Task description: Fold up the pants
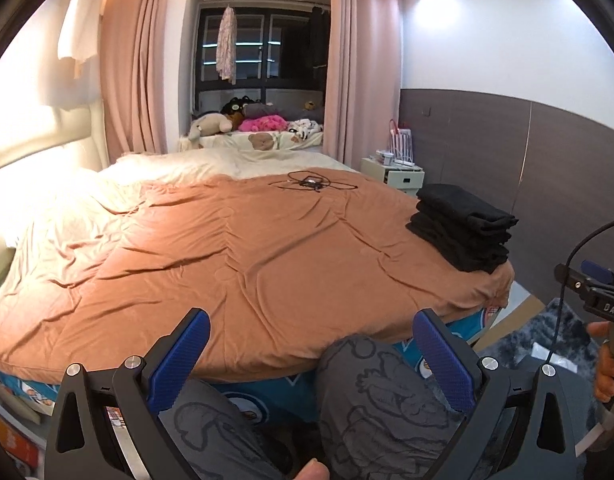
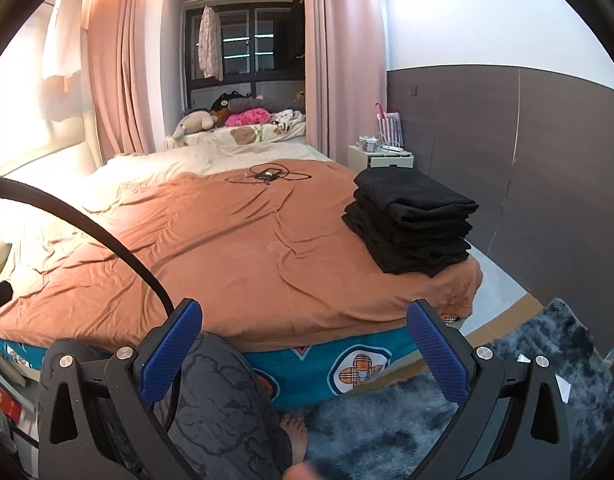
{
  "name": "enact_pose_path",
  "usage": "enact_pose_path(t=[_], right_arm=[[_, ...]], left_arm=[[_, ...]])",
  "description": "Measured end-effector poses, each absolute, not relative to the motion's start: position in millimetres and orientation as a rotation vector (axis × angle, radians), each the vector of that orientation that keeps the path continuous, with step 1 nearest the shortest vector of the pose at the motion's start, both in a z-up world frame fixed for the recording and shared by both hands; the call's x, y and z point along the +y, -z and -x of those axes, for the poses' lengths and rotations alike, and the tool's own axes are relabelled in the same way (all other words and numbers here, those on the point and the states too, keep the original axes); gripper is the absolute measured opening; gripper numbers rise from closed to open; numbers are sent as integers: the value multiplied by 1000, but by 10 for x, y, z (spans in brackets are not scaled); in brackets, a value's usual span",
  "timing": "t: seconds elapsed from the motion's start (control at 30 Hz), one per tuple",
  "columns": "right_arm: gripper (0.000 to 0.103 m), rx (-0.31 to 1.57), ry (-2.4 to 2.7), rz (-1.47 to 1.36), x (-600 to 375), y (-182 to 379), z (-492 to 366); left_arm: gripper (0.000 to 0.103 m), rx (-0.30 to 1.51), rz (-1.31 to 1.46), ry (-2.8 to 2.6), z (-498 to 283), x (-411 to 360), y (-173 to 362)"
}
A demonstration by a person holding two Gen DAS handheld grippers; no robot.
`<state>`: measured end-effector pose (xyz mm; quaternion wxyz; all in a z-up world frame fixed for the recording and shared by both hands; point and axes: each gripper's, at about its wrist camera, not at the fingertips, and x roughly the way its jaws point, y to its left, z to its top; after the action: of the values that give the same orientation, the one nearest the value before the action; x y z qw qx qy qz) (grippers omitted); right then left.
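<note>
A stack of folded black pants [image 1: 465, 226] [image 2: 411, 220] rests on the right corner of the orange bedspread [image 1: 247, 248] [image 2: 235, 248]. My left gripper [image 1: 311, 320] is held open over the bed's near edge, with nothing between its blue pads [image 1: 187, 356]. My right gripper [image 2: 305, 314] is open too, empty, pulled back from the bed's edge; the stack lies ahead and to its right. In the left wrist view the right gripper's body [image 1: 603, 300] shows at the far right, in a hand. No unfolded pants are spread on the bed.
A tangle of black cable with a small device [image 1: 313, 182] [image 2: 267, 176] lies mid-bed. The person's knees in grey patterned trousers [image 1: 371, 392] [image 2: 215, 392] press against the bed. A grey shaggy rug [image 2: 427, 420] covers the floor; a white nightstand [image 1: 399, 176] stands by the wall.
</note>
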<state>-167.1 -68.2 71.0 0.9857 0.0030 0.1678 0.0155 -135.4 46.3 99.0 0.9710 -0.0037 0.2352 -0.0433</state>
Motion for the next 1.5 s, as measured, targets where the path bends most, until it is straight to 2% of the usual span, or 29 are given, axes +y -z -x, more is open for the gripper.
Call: enact_pose_path(t=[0.43, 1.5], right_arm=[[103, 329, -30, -43, -789, -569, 1638], [103, 336, -40, -58, -886, -708, 1670]], left_arm=[[102, 439, -12, 93, 1414, 393, -1019], [102, 442, -7, 81, 1436, 414, -1042]])
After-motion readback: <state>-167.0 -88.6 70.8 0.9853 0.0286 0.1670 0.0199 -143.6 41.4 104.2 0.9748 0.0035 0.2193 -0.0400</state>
